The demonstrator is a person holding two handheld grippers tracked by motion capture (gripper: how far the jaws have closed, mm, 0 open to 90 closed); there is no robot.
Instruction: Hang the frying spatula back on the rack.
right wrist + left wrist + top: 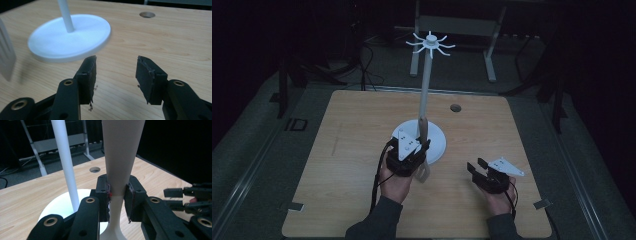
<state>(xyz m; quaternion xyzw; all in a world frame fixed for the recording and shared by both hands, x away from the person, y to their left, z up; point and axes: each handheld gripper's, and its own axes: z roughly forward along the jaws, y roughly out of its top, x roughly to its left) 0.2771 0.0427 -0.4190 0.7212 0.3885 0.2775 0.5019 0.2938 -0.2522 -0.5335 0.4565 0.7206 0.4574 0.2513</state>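
Left gripper [117, 195] clamped on pale flat utensil [121, 155], pads pressing its narrow neck; utensil upright, wide part above jaws, lower end just in front of stand base [437, 145]. Stand pole [426, 85] rises behind utensil from base centre. Right gripper [116, 75] jaws spread wide, nothing between them, over bare wooden table [162, 40], right of base.

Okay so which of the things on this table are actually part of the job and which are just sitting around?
Part of the job:
- utensil, beige and white, clamped at its narrow neck by the left gripper
- white stand with hook ring on top
- right gripper, fingers apart, nothing between them

Lying about:
- round hole in the wooden table
- metal frame behind the table
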